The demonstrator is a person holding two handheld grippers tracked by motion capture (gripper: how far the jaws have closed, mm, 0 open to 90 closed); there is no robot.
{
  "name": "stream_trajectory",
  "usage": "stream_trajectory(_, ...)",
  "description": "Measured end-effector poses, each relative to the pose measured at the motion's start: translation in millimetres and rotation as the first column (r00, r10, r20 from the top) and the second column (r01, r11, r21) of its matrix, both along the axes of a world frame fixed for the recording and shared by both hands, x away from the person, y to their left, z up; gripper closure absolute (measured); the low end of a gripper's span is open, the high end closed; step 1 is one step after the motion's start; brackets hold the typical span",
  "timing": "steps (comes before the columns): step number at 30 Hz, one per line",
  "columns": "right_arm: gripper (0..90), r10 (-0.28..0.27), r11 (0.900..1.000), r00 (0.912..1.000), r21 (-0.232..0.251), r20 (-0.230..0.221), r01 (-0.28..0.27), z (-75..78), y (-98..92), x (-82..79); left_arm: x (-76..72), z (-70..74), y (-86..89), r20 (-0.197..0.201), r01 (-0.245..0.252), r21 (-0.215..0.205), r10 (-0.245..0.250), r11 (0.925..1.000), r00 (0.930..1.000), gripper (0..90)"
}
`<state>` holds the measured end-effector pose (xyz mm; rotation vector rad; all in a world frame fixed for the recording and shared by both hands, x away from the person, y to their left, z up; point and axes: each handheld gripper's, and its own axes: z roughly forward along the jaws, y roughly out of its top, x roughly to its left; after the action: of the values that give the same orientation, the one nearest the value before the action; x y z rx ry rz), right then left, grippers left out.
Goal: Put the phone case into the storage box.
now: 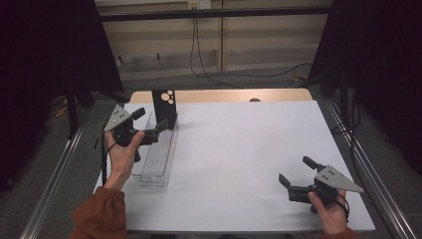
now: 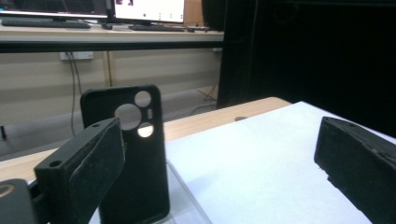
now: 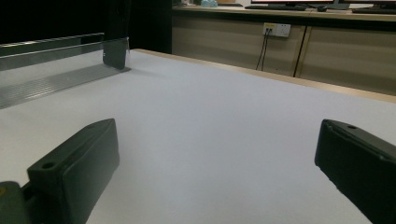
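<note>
We hold our left gripper (image 1: 148, 125) raised at the far left, jaws spread wide and aimed toward the far right, the left hand (image 1: 121, 152) wrapped around its grip with the forearm reaching in from the near edge. Our right gripper (image 1: 295, 173) sits low at the near right, jaws wide apart and pointing left, the right hand (image 1: 331, 209) clasping it from behind.

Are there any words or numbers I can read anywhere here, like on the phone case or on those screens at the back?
None can be read.
Black phone case: there is a tiny mark at its edge beside the left gripper, too small and blurred to read.
Monitors on the far desk: bright, with some small blurred specks, nothing legible.
Wall socket: no readable label.
Clear tray and right gripper: no text seen.
</note>
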<state>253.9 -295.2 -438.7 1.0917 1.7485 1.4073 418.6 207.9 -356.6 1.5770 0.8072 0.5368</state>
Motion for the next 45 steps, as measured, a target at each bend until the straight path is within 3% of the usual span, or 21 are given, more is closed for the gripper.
stream_trajectory(25, 0.0, -0.006, 1.000, 1.0000, -0.002, 0.008, 0.006, 0.9, -0.4, -1.2, -38.6, -4.0, 25.1, -0.006, -0.070, 0.005, 0.070, 0.9976, 0.9976, 3.7)
stream_trajectory(31, 0.0, -0.009, 1.000, 0.9999, 0.000, 0.009, 0.009, 1.1, -0.9, -1.8, -49.5, -13.0, 35.4, -0.029, -0.096, 0.009, 0.097, 0.9953, 0.9949, 3.7)
stream_trajectory(35, 0.0, -0.011, 1.000, 0.9999, 0.001, 0.007, 0.011, 1.0, -1.0, -2.0, -58.8, -16.3, 41.7, -0.019, -0.124, 0.014, 0.124, 0.9922, 0.9921, 3.7)
stream_trajectory(45, 0.0, -0.011, 1.000, 0.9999, 0.002, 0.005, 0.011, 0.8, -0.7, -2.0, -75.0, -32.1, 47.0, -0.021, -0.132, 0.011, 0.132, 0.9912, 0.9910, 3.7)
